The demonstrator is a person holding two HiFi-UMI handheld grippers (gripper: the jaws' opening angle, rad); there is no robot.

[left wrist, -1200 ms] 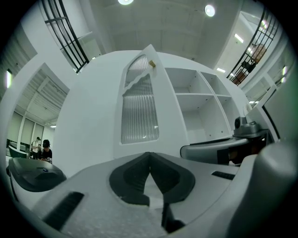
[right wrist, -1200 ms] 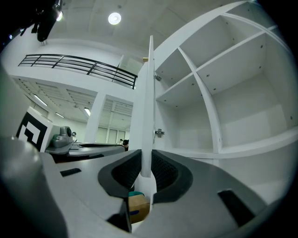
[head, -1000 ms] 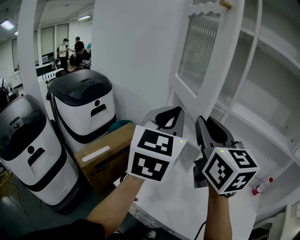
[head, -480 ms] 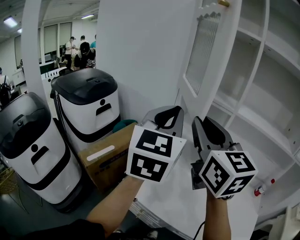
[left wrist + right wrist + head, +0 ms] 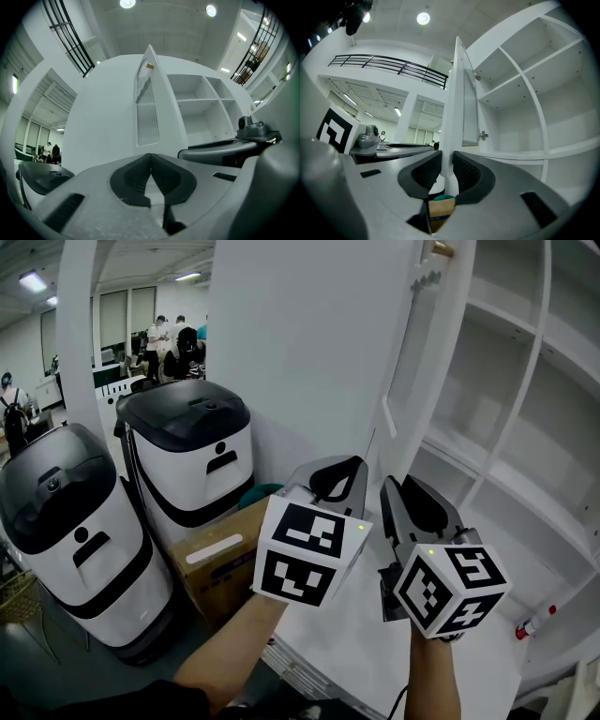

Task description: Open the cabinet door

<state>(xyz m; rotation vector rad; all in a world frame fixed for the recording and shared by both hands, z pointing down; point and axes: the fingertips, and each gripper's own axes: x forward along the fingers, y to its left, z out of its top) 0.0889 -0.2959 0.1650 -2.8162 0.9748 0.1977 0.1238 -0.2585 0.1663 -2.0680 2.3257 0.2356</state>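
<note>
the cabinet (image 5: 525, 418) stands to the right with its shelves bare. its door (image 5: 405, 381) is swung well out from it, a tall panel with its long axis upright, nearly edge-on to the head view. the door's free edge rises just ahead of the two claws, a little left of the right gripper (image 5: 401, 491), which is the nearer of the two. in the right gripper view that upright edge sits in line with the gap between the jaws. they have just been opening and stand parted. the pads do not look pressed on the edge, so i judge it released. any further swing turns on that edge staying in the gap. the left gripper (image 5: 343, 470) is beside it, clenched on nothing.
</note>
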